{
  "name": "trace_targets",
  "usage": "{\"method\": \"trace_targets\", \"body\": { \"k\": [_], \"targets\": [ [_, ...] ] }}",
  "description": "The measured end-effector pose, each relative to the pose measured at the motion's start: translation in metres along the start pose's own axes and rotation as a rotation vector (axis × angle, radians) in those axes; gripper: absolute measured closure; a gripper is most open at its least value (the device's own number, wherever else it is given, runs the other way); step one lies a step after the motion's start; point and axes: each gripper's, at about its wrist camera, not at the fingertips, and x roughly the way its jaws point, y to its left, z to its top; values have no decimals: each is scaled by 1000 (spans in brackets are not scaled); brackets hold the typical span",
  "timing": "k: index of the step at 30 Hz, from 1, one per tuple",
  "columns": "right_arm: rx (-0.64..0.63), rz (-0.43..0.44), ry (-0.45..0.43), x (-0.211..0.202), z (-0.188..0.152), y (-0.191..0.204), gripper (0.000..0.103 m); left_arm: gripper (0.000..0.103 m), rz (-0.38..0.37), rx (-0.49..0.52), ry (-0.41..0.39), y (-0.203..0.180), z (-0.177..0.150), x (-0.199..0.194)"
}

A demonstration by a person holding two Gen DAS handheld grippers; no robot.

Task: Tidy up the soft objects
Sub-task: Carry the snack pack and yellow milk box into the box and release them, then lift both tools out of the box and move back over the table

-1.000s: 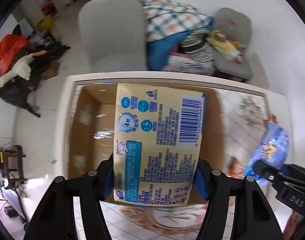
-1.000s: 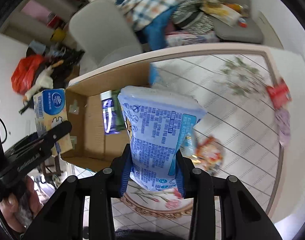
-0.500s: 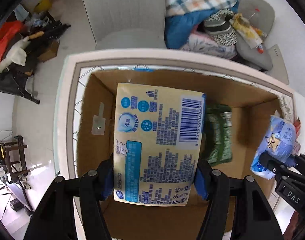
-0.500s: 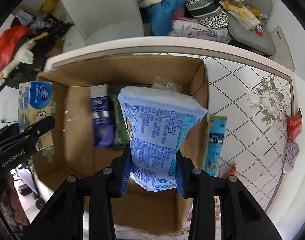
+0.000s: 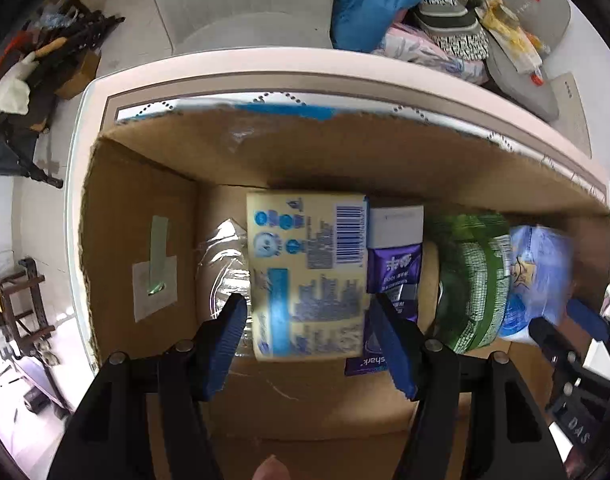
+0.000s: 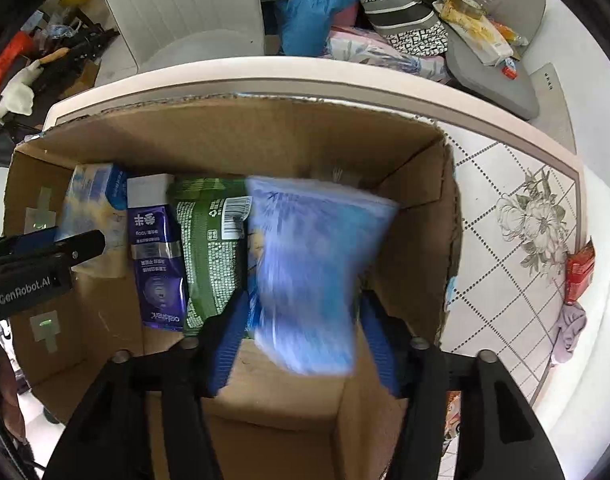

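Note:
A cardboard box (image 5: pixel 145 208) stands on the table and also shows in the right wrist view (image 6: pixel 417 184). My left gripper (image 5: pixel 309 340) is open inside it, its jaws either side of a yellow tissue pack (image 5: pixel 305 276) lying on the box floor. My right gripper (image 6: pixel 305 340) is open, with a blurred blue soft pack (image 6: pixel 309 268) between its jaws, inside the box at the right end. Between the two packs lie a purple pack (image 5: pixel 393 268) and a green pack (image 5: pixel 473 280).
The table (image 6: pixel 517 216) has a tiled floral top with a red packet (image 6: pixel 579 272) and a pale cloth (image 6: pixel 569 328) near its right edge. A white chair (image 6: pixel 185 12) and a heap of bedding (image 6: pixel 345 8) stand behind the table.
Both grippers went down into the box and opened. The yellow pack and the blue pack are let go and sit lower in the box.

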Motion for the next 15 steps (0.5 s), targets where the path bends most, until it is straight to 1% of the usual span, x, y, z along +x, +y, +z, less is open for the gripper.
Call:
{"method": "trace_targets", "body": {
  "k": [1, 2, 3, 5, 8, 9, 11, 14, 15],
  "targets": [
    [6, 6, -4, -2, -1, 0, 32, 32, -6, -4, -5, 1, -1, -1],
    [13, 15, -6, -4, -2, -1, 28, 25, -9, -8, -9, 4, -2, -4],
    [25, 23, -9, -6, -3, -2, 28, 22, -8, -13, -18, 5, -4, -7],
    [31, 40, -11, -9, -4, -4, 28, 18, -10, -10, -36, 7, -7, -14],
    [50, 63, -12, -16, -10, -4, 27, 5, 6, 2, -79, 8, -18, -29],
    [54, 70, -15, -19, -13, -4, 26, 4, 16, 9, -96, 8, -24, -35],
    [58, 84, -19, -24, -19, -1, 17, 4, 25, 22, -123, 8, -30, -44],
    [56, 86, -25, -30, -30, 4, 14, 4, 34, 37, -163, 11, -48, -59],
    [54, 85, -25, -31, -34, 7, 11, 4, 36, 35, -178, 11, -55, -64]
  ]
}}
